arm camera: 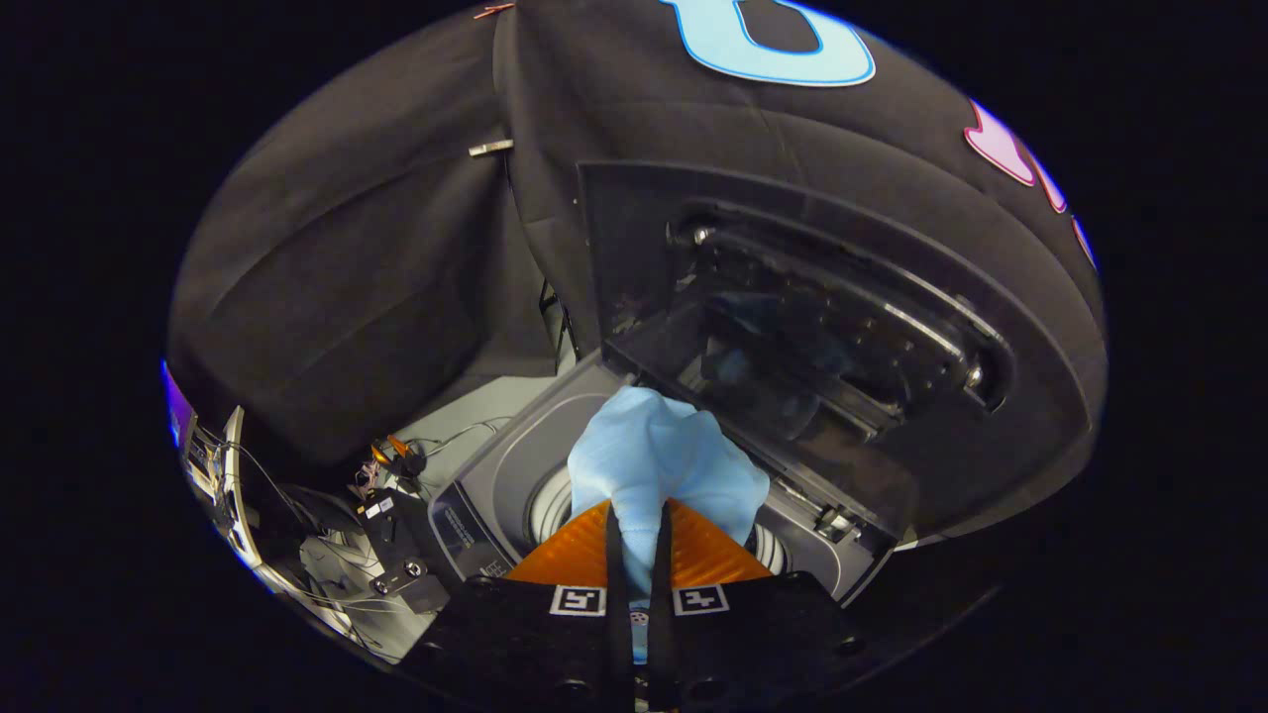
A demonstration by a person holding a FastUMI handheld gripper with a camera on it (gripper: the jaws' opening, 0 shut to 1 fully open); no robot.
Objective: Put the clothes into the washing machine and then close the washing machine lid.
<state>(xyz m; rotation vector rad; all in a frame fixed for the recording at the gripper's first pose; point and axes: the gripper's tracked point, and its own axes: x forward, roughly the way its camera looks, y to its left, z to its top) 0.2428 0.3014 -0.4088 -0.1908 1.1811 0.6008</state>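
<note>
The gripper [639, 520] is clenched on a pale blue garment [659, 460]: its two fingers stand almost together, with a fold of the cloth pinched between them, and the rest of the fabric bunches up just ahead of the fingertips in a soft, rounded lump.

That bundle hangs right over the washing machine [515, 465], a grey top-loader, and it covers most of the round drum opening [547, 505], of which a pale curved rim peeks out to either side of the cloth. Whether the bottom of the garment touches the drum cannot be told from here.

The machine's lid [792, 327] is raised, standing up steeply behind the opening. It is dark and glossy, with a see-through pane that throws back dim reflections, and its hinge hardware [837, 520] shows at the machine's far corner, just beside the cloth.

A dark control strip [461, 535] runs along the machine's near edge. Off to the side of the machine, on the pale floor, lie loose cables [436, 441] and a few small bits of equipment [396, 569], well apart from the garment.
</note>
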